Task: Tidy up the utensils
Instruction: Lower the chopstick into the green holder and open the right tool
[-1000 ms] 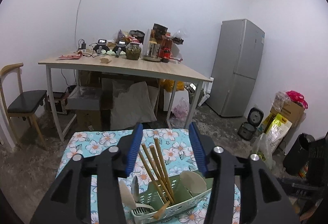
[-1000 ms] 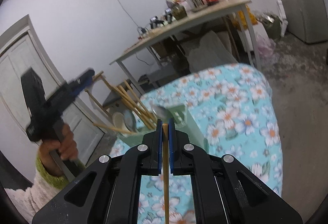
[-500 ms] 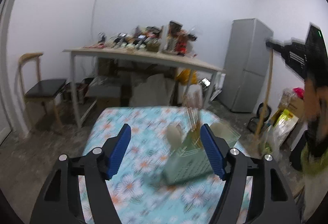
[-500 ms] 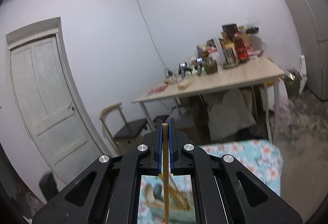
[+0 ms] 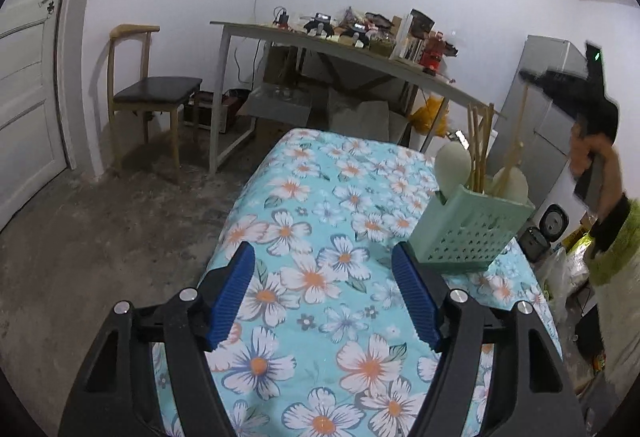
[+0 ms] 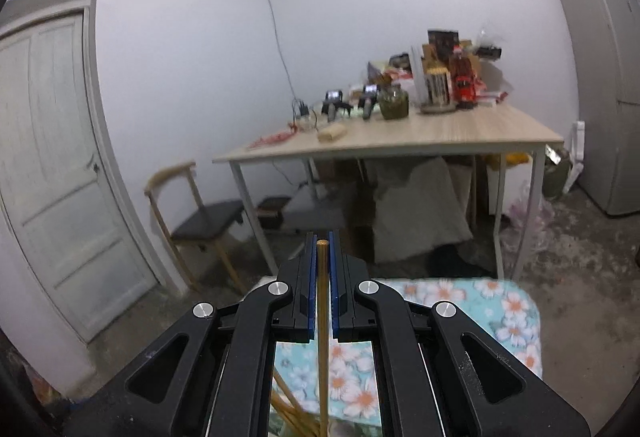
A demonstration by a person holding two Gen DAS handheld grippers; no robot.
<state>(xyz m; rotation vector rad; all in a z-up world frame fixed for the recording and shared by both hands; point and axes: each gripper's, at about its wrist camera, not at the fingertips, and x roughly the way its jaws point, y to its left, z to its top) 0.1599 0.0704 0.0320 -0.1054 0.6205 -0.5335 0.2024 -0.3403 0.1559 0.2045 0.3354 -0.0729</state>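
Note:
A pale green perforated utensil holder [image 5: 468, 233] stands on the floral tablecloth [image 5: 320, 237], right of my left gripper [image 5: 324, 293], which is open and empty and low over the cloth. The holder has wooden chopsticks [image 5: 478, 145] and pale spoons [image 5: 452, 165] upright in it. My right gripper [image 6: 322, 269] is shut on one wooden chopstick [image 6: 322, 337], held upright above the holder. In the left wrist view the right gripper [image 5: 568, 81] is at the far right, with the held chopstick [image 5: 518, 133] reaching down into the holder. Other chopstick tips [image 6: 288, 409] show below.
A wooden table [image 6: 400, 137] with clutter stands behind, a chair [image 5: 156, 97] to its left, a door [image 6: 52, 165] further left, a grey fridge [image 6: 600, 77] at right. The cloth-covered table's edge [image 5: 240, 197] drops to bare concrete floor.
My left gripper pulled back and left from over the holder, which now sits to its right. My right gripper tilted up to level and holds the chopstick upright above the holder.

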